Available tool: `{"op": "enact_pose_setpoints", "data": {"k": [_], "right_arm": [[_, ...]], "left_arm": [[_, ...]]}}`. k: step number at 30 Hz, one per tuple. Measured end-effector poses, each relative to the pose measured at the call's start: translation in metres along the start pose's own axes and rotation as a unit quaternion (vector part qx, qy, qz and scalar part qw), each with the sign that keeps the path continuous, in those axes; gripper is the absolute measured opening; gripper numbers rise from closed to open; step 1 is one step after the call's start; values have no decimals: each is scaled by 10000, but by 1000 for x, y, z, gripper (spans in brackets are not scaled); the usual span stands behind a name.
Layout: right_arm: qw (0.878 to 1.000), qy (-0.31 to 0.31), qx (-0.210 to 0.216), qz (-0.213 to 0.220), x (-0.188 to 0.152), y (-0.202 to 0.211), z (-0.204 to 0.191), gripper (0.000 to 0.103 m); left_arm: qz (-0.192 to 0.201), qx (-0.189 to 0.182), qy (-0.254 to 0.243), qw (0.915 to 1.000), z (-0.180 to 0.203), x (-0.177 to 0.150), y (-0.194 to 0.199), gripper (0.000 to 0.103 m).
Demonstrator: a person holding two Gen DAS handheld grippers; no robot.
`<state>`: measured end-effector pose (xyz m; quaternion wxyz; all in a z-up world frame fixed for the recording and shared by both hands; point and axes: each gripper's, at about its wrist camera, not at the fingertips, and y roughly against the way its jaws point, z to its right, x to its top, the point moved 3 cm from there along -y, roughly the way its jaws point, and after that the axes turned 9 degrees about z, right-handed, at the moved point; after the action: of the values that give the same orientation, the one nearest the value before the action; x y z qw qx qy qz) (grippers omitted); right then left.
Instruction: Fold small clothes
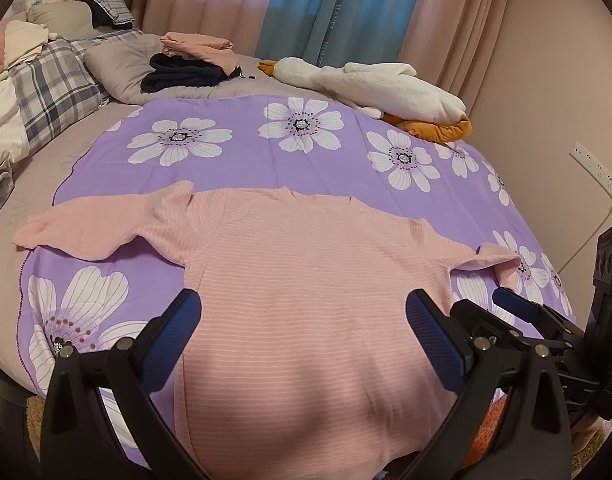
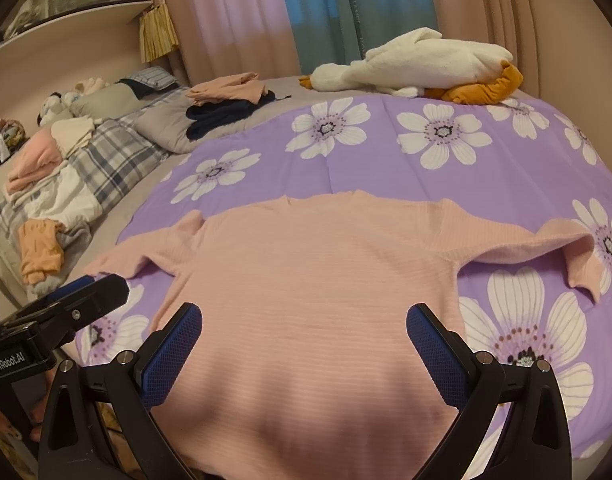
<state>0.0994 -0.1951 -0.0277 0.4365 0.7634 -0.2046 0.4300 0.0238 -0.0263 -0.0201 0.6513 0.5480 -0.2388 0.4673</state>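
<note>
A pink striped long-sleeved top (image 1: pixel 306 280) lies spread flat, neck away from me, on a purple floral sheet (image 1: pixel 306 148); it also shows in the right wrist view (image 2: pixel 318 280). Its left sleeve (image 1: pixel 86 224) stretches out straight; its right sleeve (image 2: pixel 566 252) is bent back on itself. My left gripper (image 1: pixel 302 316) is open above the top's lower body, holding nothing. My right gripper (image 2: pixel 304 320) is open above the same area, empty, and shows at the right of the left wrist view (image 1: pixel 518 308). The hem is hidden below both views.
A white goose plush (image 1: pixel 386 84) lies at the bed's far edge. Folded pink and navy clothes (image 1: pixel 194 64) sit on a grey pillow. A plaid quilt with loose clothes (image 2: pixel 66 176) is at the left. A wall with a socket strip (image 1: pixel 594 172) is at the right.
</note>
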Motion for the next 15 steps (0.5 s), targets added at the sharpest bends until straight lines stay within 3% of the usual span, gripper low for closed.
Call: {"op": "enact_pose_setpoints", "data": {"k": [15], "right_arm": [[10000,-88,-16,-20,-2,-1,5,102]], "left_arm": [[-101,6,-21,9999,2,-3,-6,102]]}}
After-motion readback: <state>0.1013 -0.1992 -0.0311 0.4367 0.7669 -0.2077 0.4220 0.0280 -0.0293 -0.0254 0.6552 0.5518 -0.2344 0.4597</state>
